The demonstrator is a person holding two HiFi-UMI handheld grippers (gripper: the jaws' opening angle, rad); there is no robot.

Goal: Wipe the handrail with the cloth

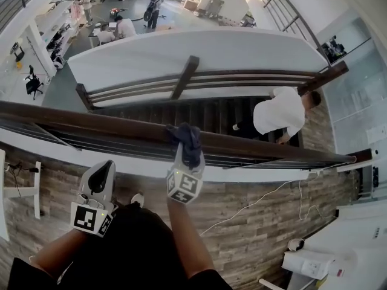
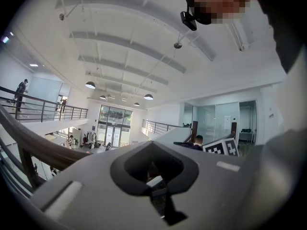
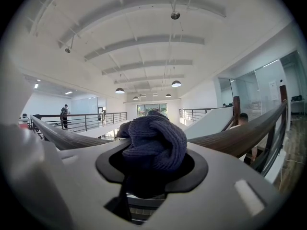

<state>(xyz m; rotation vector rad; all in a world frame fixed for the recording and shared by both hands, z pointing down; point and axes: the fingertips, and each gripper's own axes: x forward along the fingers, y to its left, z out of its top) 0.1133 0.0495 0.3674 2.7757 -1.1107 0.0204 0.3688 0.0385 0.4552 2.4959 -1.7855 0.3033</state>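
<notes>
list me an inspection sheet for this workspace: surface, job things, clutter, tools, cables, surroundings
surface: dark wooden handrail running across above a stairwell
job's things: dark blue cloth bunched on top of the handrail
clutter: nothing seen on the rail
grippers: right tool shut on the cloth at the rail; left tool shut, empty, apart from the rail
cables: white cable trailing over the wood floor at right
surroundings: person in a white top on the stairs below; open hall beyond
</notes>
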